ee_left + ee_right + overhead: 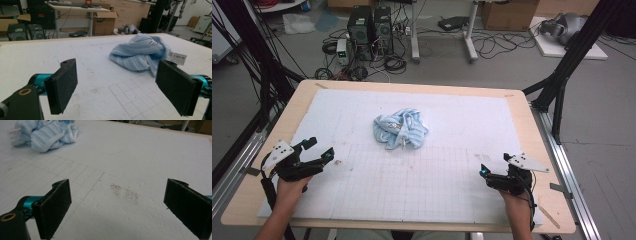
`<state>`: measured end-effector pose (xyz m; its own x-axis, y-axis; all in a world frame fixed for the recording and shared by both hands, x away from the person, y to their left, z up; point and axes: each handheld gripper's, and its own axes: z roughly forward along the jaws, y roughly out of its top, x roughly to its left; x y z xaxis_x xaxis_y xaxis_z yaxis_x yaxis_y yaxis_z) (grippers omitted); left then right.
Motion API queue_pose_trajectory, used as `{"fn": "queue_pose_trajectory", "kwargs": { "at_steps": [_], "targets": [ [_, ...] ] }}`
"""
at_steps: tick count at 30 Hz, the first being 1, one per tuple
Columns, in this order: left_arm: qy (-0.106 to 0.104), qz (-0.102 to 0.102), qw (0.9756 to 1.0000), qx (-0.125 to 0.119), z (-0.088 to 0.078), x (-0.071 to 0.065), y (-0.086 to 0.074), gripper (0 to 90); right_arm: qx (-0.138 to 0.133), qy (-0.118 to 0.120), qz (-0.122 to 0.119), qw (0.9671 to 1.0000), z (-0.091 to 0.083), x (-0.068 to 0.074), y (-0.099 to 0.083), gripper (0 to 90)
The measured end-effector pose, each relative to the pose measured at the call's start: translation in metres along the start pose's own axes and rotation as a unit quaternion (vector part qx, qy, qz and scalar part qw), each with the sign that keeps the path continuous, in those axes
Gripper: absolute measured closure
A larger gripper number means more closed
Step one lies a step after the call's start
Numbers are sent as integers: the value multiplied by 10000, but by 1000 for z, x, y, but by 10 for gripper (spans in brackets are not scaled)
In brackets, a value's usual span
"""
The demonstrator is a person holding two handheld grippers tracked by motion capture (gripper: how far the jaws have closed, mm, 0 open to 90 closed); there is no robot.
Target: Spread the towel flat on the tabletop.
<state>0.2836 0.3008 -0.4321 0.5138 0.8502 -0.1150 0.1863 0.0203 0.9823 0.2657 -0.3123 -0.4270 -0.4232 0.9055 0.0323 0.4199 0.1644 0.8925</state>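
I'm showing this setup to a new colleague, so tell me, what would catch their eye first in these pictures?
First, the crumpled light blue striped cloth with a barcode tag, lying alone in the middle of the white gridded mat on the wooden table. Next, the two black tongs: the left tongs and right tongs rest open near the mat's near corners, each apart from the cloth.
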Motion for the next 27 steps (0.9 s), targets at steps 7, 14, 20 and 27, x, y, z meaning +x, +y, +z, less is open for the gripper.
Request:
{"fn": "queue_pose_trajectory", "kwargs": {
  "at_steps": [7,14,20,27],
  "targets": [
    [2,-37,10000,-9,1,-2,0,182,-100,-33,60,9999,-5,-1,-1,66],
    [-67,-84,9999,74,5,-2,-1,189,-110,-6,10,9999,-5,-2,0,66],
    [-157,-74,9998,66,5,-3,2,180,-75,-3,-72,9999,-6,0,0,66],
    [-374,-135,9991,117,9,-8,7,177,-44,7,-12,10000,-9,6,1,66]
  ]
}}
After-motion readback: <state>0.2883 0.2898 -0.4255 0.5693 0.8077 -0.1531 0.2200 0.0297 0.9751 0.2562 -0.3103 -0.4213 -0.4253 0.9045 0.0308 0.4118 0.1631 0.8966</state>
